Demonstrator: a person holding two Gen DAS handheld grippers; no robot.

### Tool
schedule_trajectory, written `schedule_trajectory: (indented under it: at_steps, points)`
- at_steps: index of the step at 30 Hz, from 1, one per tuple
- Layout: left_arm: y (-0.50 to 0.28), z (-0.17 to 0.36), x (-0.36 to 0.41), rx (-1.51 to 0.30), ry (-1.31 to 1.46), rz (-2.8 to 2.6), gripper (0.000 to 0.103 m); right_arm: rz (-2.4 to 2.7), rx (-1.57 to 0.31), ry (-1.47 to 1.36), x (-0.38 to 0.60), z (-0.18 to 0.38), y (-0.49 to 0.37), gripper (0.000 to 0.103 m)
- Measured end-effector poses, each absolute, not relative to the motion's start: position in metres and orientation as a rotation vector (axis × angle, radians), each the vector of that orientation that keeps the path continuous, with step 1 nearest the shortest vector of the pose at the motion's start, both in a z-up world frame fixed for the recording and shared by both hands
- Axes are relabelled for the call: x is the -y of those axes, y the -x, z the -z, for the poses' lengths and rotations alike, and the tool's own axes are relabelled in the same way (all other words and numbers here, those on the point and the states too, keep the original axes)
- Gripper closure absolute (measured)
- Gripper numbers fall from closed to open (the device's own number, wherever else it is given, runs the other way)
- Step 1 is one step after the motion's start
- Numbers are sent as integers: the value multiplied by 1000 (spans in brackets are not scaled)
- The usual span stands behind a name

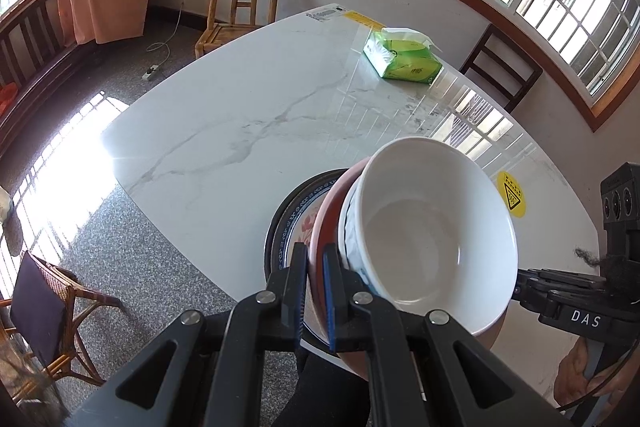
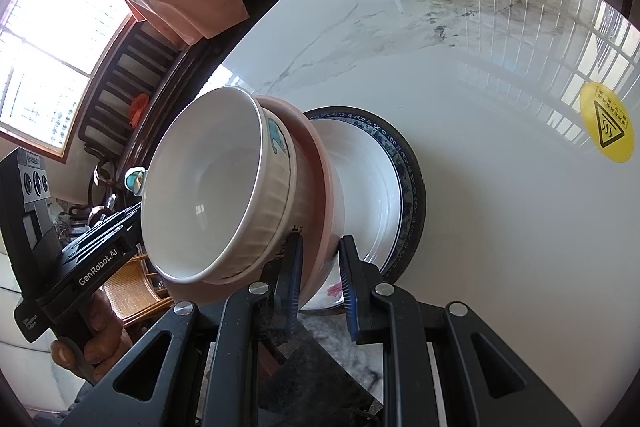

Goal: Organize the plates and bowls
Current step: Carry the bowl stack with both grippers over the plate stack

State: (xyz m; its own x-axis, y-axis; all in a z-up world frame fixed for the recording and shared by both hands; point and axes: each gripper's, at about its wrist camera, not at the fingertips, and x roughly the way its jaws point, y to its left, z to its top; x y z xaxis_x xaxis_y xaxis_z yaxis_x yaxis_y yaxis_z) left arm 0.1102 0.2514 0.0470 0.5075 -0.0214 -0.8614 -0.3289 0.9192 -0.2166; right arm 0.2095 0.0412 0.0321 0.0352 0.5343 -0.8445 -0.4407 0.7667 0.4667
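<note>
The left gripper (image 1: 316, 291) has its jaws pinching the rim of a pink bowl (image 1: 320, 231), which looks reddish brown on its shaded side in the left wrist view, and a white bowl (image 1: 432, 227) sits nested inside it, ribbed on its outer wall, both tipped up off level. At the opposite side the right gripper (image 2: 320, 287) has its jaws closed on the same pink bowl (image 2: 316, 155), one finger against its inner wall beside the white bowl (image 2: 208, 187) and the other on the outside. Under the two bowls lies a blue-rimmed plate (image 2: 404, 163) with a white centre and a small pink flower print, seated on a darker, wider plate (image 2: 421, 195) at the near edge of the white marble tabletop (image 1: 248, 99). In the left wrist view the stack sits at about 5 o'clock, the right gripper (image 1: 516, 287) reaches in from 3 o'clock, and a green tissue pack (image 1: 404, 59) lies well apart at 1 o'clock. A round yellow warning sticker (image 1: 511, 196) is stuck on the tabletop just beyond the white bowl. A wooden chair (image 1: 240, 7) stands at 12 o'clock past the far edge. In the right wrist view a hand (image 2: 100, 343) grips the left gripper's handle at 8 o'clock.
</note>
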Motion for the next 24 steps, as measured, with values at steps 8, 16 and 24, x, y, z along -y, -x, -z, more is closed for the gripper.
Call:
schedule_trajectory:
  at_steps: [8, 16, 24]
  points:
    - [-113, -43, -254, -1036, 378, -194, 97, -750, -1347, -89, -44, -30, -210, 85]
    - [-113, -44, -252, -1027, 369, -199, 97, -753, -1346, -86, -45, -29, -209, 85]
    - [-114, -42, -252, -1036, 372, -189, 97, -747, -1348, -96, -43, -28, -212, 85]
